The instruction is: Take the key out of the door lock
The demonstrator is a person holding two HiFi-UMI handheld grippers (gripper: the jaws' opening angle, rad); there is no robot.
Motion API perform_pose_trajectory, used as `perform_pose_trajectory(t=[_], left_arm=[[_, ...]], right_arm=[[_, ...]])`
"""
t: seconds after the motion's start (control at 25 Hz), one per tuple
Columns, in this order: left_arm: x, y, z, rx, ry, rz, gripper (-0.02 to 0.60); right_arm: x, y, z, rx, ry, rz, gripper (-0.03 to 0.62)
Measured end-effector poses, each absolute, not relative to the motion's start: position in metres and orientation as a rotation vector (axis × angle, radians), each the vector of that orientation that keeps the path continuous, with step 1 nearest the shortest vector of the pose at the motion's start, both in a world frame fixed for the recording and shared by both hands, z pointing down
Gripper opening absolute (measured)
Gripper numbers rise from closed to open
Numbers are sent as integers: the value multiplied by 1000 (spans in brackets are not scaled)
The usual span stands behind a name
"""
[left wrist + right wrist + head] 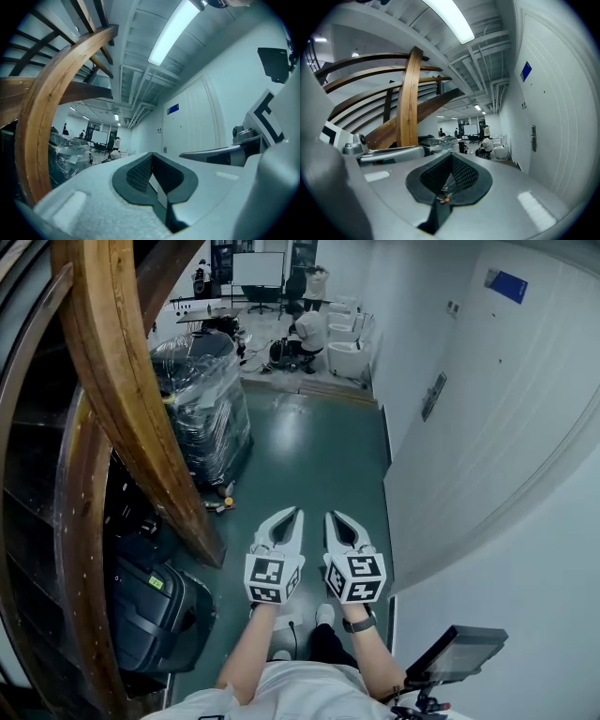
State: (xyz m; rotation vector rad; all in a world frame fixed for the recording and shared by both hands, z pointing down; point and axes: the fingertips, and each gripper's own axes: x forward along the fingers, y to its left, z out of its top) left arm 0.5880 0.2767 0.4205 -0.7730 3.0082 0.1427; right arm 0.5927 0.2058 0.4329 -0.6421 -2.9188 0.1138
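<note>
Dark metal lock plate (433, 395), narrow and upright, set in the white door (506, 418) along the right wall; the key cannot be made out at this size. The plate lies well ahead of both grippers and to their right, below and left of a small blue sign (507, 285).

Left gripper (296, 513): level over the green floor (309, 446), jaws fully together, nothing between the pads. A curved wooden stair beam (122, 381) and a plastic-wrapped stack (202, 399) stand to its left.

Right gripper (329, 516): just beside the left one and parallel to it, jaws likewise closed and empty, tips directed along the corridor. In the right gripper view the lock plate appears at mid-height on the door, well apart from the jaws.
</note>
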Motion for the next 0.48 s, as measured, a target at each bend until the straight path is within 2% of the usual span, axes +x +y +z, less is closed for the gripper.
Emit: perform_pose_trajectory(t=[0.28, 0.48], left_arm=[[462, 226, 411, -705, 3004, 124, 0], [405, 152, 380, -781, 2935, 53, 0]], right_arm=[[482, 133, 396, -669, -3007, 262, -2], [421, 74, 383, -662, -3013, 347, -2]])
